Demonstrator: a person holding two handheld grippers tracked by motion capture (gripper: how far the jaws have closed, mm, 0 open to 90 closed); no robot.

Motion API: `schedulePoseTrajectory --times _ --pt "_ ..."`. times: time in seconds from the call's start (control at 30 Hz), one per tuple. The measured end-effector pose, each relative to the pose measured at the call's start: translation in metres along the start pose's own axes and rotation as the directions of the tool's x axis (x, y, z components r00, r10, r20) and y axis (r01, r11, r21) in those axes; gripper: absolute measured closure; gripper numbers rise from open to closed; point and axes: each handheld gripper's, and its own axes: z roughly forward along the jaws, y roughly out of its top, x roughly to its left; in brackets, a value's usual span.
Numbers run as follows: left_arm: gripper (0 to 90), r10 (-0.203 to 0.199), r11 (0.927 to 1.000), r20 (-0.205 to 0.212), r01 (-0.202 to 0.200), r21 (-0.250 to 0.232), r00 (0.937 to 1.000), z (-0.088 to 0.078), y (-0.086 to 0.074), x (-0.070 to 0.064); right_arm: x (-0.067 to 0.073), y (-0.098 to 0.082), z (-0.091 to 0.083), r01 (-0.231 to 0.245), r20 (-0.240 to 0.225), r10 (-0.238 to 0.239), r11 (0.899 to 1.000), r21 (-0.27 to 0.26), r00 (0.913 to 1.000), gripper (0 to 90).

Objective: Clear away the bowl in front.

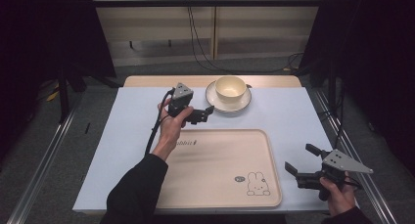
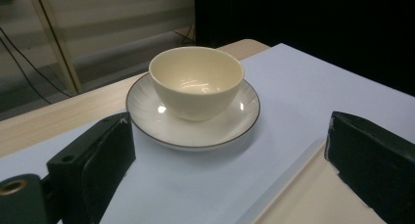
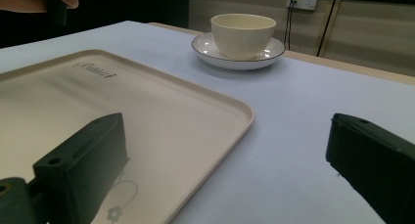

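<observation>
Here's the cream bowl (image 1: 230, 86), sitting upright in the middle of a white saucer (image 1: 216, 102) with a thin dark rim, at the far edge of the pale blue mat (image 1: 288, 116), just right of centre. In the left gripper view the bowl (image 2: 195, 82) is dead ahead and looks empty, light glinting off its inside, the saucer (image 2: 147, 111) showing all round it.

And the left gripper (image 1: 204, 114) is close, just to the near left of the saucer, its jaws spread wide and pointing at the dish with nothing between them. It hovers above the mat, not touching saucer or bowl.

Nearer the person lies the beige tray (image 1: 215, 175), flat on the mat, with a small rabbit drawing (image 1: 256, 184) in its near right corner and nothing on it.

Over at the right, the right gripper (image 1: 301, 159) hangs just off the tray's right edge, well apart from the bowl. Its jaws are spread wide too and hold nothing. From its own view the tray's corner (image 3: 244, 117) lies between the jaws, bowl (image 3: 243, 33) and saucer (image 3: 205, 50) far beyond.
</observation>
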Motion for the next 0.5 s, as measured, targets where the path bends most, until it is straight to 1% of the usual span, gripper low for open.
schedulePoseTrajectory --times 0.03,0.07,0.1,0.13,0.17,0.2,0.23,0.27,0.3,0.33,0.37,0.4,0.43,0.47,0.5 --pt "4.4 0.015 0.9997 -0.015 -0.015 0.018 0.9998 0.003 0.001 0.000 0.000 0.000 0.000 -0.001 -0.007 0.001 1.000 0.004 1.0000 1.3" --pt "5.1 0.019 0.9996 -0.035 -0.019 0.021 0.9992 0.007 0.002 0.001 0.000 0.000 0.000 -0.001 -0.007 0.001 1.000 0.004 1.0000 1.3" --pt "6.7 0.019 0.9996 -0.035 -0.019 0.021 0.9992 0.007 0.002 0.001 0.000 0.000 0.000 -0.001 -0.007 0.001 1.000 0.004 1.0000 1.3" --pt "6.8 0.006 0.9998 -0.037 -0.005 0.019 0.9993 0.011 0.003 0.002 0.000 0.000 0.000 0.002 -0.006 -0.002 1.000 0.007 1.0000 1.3" --pt "6.6 -0.003 0.9995 -0.049 0.005 0.032 0.9988 0.019 0.005 0.004 0.000 0.000 0.000 -0.003 -0.005 0.003 1.000 0.010 1.0000 1.4" --pt "6.6 -0.003 0.9995 -0.049 0.005 0.032 0.9988 0.019 0.005 0.004 0.000 0.000 0.000 -0.003 -0.005 0.003 1.000 0.010 1.0000 1.4" --pt "6.6 -0.003 0.9992 -0.057 0.005 0.040 0.9984 0.026 0.007 0.007 0.000 0.000 0.000 -0.003 -0.008 0.003 1.000 0.010 1.0000 1.3" --pt "6.6 -0.003 0.9990 -0.055 0.006 0.045 0.9985 0.029 0.008 0.008 0.000 0.000 0.000 -0.002 -0.007 0.002 1.000 0.009 1.0000 1.3" --pt "6.7 0.001 0.9987 -0.067 0.003 0.052 0.9977 0.032 0.009 0.010 0.000 0.000 0.000 -0.002 -0.008 0.002 1.000 0.009 1.0000 1.4" --pt "6.7 -0.004 0.9989 -0.074 0.007 0.046 0.9973 0.036 0.010 0.010 0.000 0.000 0.000 -0.002 -0.009 0.002 1.000 0.008 1.0000 1.3" --pt "6.8 -0.004 0.9989 -0.074 0.007 0.046 0.9973 0.036 0.010 0.010 0.000 0.000 0.000 -0.002 -0.009 0.002 1.000 0.008 1.0000 1.3" --pt "6.8 -0.004 0.9988 -0.067 0.007 0.049 0.9977 0.040 0.012 0.012 0.000 0.000 0.000 0.000 -0.009 0.000 1.000 0.008 1.0000 1.4" --pt "6.8 -0.007 0.9986 -0.072 0.011 0.051 0.9974 0.043 0.013 0.013 0.000 0.000 0.000 0.000 -0.009 0.000 1.000 0.008 1.0000 1.4" --pt "7.2 -0.005 0.9985 -0.067 0.008 0.054 0.9977 0.049 0.015 0.016 0.000 0.000 0.000 0.000 -0.007 0.000 1.000 0.008 1.0000 1.4" --pt "8.8 -0.005 0.9985 -0.067 0.008 0.054 0.9977 0.049 0.015 0.016 0.000 0.000 0.000 0.000 -0.007 0.000 1.000 0.008 1.0000 1.4"
